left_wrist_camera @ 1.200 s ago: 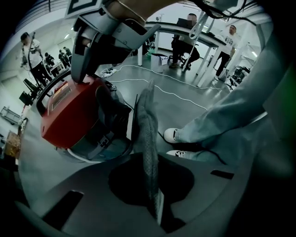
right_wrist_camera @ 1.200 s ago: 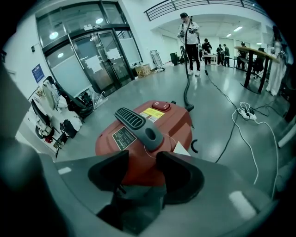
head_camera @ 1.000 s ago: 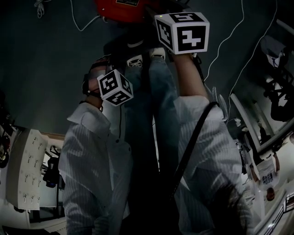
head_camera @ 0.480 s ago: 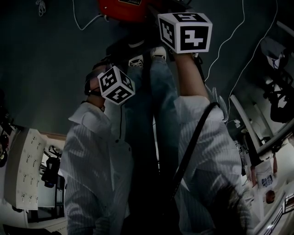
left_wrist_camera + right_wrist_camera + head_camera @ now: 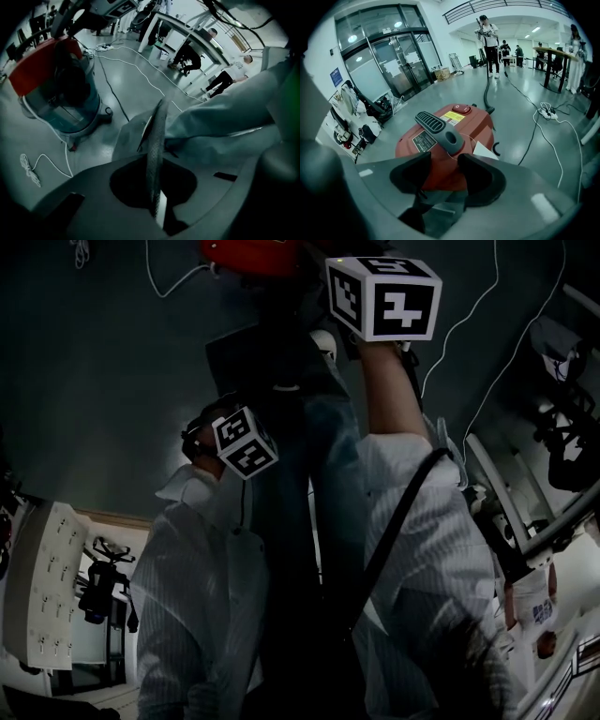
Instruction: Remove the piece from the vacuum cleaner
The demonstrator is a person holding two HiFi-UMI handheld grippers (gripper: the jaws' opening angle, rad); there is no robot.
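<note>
The vacuum cleaner (image 5: 454, 136) has a red lid with a grey ribbed handle (image 5: 438, 127) across its top, and a small white tag (image 5: 485, 151) lies at its right side. A black hose (image 5: 486, 96) leaves its far end. My right gripper (image 5: 445, 174) hovers just above the near edge of the lid, jaws open, nothing between the pads. In the left gripper view the same vacuum (image 5: 56, 89) stands apart at the left on its clear drum. My left gripper (image 5: 158, 122) is shut, pads pressed together and empty, next to the person's jeans. The head view shows both marker cubes (image 5: 244, 442) (image 5: 384, 296) below the red lid (image 5: 248, 254).
White cables (image 5: 140, 70) run over the grey floor, and a coiled cord (image 5: 28, 166) lies near the drum. A power strip (image 5: 546, 111) sits to the right. A standing person (image 5: 490, 37) holds the hose's far end. Glass doors (image 5: 393, 56) and tables (image 5: 187, 42) ring the room.
My left gripper's cube has dropped slightly lower and closer to the body. The right cube has edged up toward the red lid, which now sits higher in the head view.
</note>
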